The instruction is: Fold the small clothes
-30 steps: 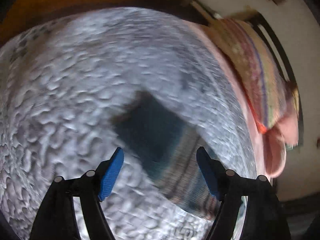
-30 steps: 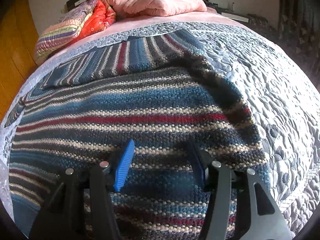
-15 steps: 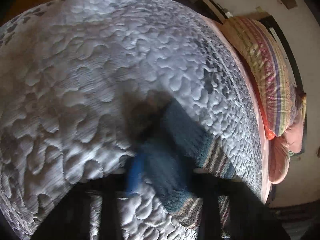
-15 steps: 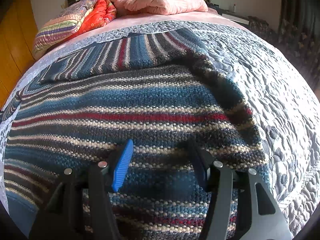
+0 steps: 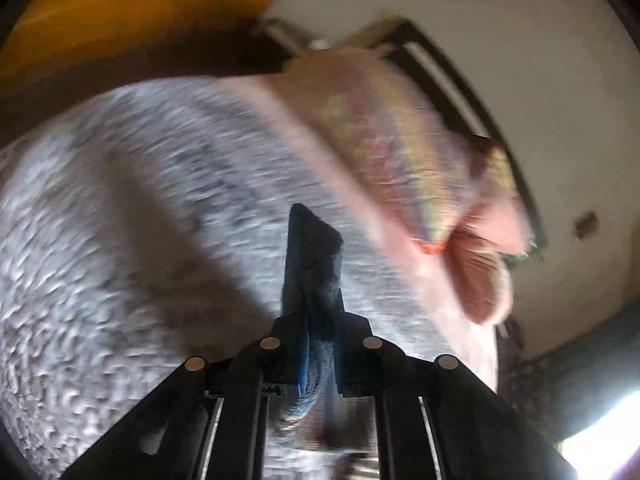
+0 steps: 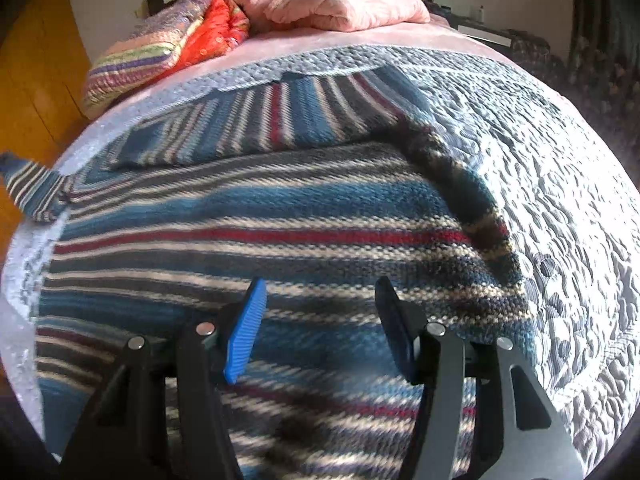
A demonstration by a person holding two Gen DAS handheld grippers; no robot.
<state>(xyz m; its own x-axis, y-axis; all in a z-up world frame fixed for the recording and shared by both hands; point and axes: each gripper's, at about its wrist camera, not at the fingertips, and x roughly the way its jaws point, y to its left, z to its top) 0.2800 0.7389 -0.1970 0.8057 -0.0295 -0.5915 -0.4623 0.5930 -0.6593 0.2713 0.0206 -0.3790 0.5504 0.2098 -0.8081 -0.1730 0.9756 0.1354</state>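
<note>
Ahead of both claws, grey quilt across the bed. Under and ahead of right claw, striped sweater lying flat on it; jaws wide apart, holding nothing. Left claw clamped tight on a blue knit sleeve, lifted clear of the quilt.

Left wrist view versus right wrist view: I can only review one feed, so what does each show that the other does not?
Only the left wrist view shows the left gripper, jaws closed on a blue knit piece of the striped knitted sweater, though the image is motion-blurred. Only the right wrist view shows the right gripper, jaws open above the sweater's spread-out body, plus the pink folded duvet. Both show the grey quilted bedspread and the rainbow-striped pillow.
</note>
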